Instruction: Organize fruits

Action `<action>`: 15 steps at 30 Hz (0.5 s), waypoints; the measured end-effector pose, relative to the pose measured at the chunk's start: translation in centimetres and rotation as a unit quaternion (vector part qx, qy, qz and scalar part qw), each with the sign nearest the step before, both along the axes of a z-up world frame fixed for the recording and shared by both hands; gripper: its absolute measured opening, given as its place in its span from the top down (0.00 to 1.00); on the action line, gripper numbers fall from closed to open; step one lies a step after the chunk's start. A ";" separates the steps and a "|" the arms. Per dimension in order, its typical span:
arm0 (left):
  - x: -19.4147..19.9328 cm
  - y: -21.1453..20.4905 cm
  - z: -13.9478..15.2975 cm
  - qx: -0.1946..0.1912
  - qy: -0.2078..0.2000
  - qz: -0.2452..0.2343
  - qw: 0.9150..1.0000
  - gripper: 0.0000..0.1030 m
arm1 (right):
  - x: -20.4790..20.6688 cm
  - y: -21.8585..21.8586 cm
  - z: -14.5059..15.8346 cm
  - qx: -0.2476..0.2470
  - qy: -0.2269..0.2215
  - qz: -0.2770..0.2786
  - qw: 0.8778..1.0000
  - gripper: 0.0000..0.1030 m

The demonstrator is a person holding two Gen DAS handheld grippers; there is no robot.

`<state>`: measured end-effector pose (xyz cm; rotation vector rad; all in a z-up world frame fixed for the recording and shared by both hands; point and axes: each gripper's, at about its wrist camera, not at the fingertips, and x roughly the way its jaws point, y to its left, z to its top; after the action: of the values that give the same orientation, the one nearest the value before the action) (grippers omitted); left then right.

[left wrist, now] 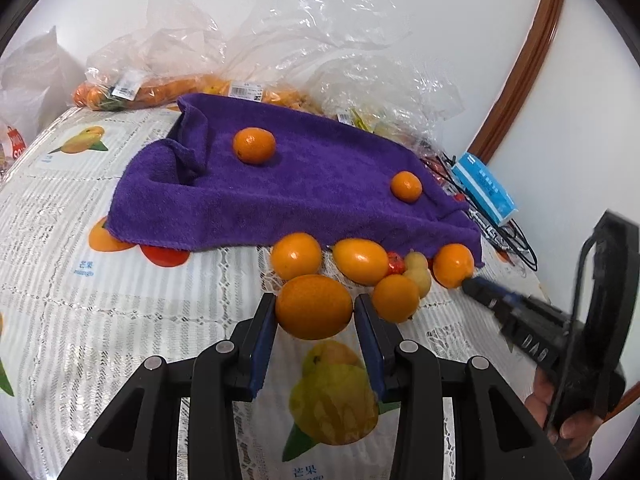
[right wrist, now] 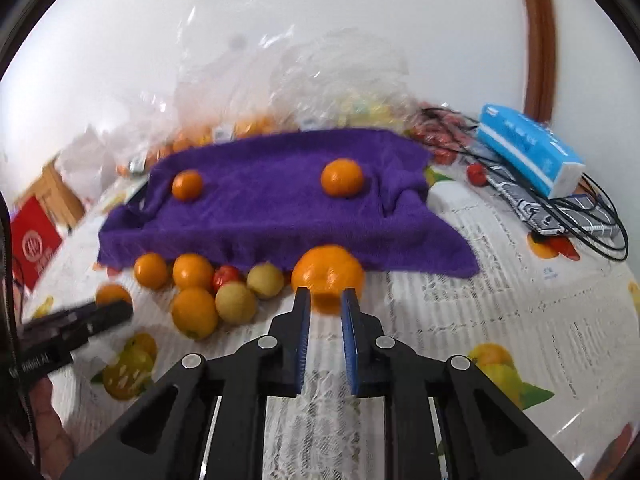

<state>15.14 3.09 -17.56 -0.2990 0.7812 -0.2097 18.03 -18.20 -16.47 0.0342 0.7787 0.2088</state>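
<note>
Left gripper (left wrist: 314, 308) clamps a smooth, round orange (left wrist: 313, 306) across its firm, roll-prone middle, while the right gripper (right wrist: 325, 300) sits closed, empty.

White wall (left wrist: 440, 20) (brown wooden trim (left wrist: 520, 60)) behind

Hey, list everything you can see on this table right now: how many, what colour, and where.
towel: one, purple, mid-table
oranges on towel: two, orange, one near each end
loose oranges: four, orange, along the towel's front edge
pale fruits: two, yellowish, among those oranges
small red fruit: one, red, same cluster
plastic bags: several, clear, behind the towel, holding fruit
tissue pack: one, blue, right of the towel
cables: black, by the tissue pack
tablecloth: one, white with fruit prints
left gripper: black, shut on a fifth orange
right gripper: black, shut, tips at one loose orange
</note>
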 end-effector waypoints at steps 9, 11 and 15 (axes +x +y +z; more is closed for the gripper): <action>0.4 0.1 -0.5 0.000 0.012 -0.001 1.000 0.64 | 1.5 -1.6 -1.9 0.026 0.043 -0.026 0.998 0.53; 0.3 -0.1 -0.5 0.005 0.008 -0.004 1.000 0.64 | 1.8 -2.2 -1.7 0.038 0.038 -0.034 0.998 0.49; 0.5 -0.3 -0.6 0.006 0.010 -0.007 1.000 0.64 | 2.6 -1.8 -1.4 0.029 0.026 -0.029 0.999 0.40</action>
<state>15.66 2.82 -18.12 -0.2843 0.8049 -0.2152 20.64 -20.01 -17.84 0.1182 0.8223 0.1765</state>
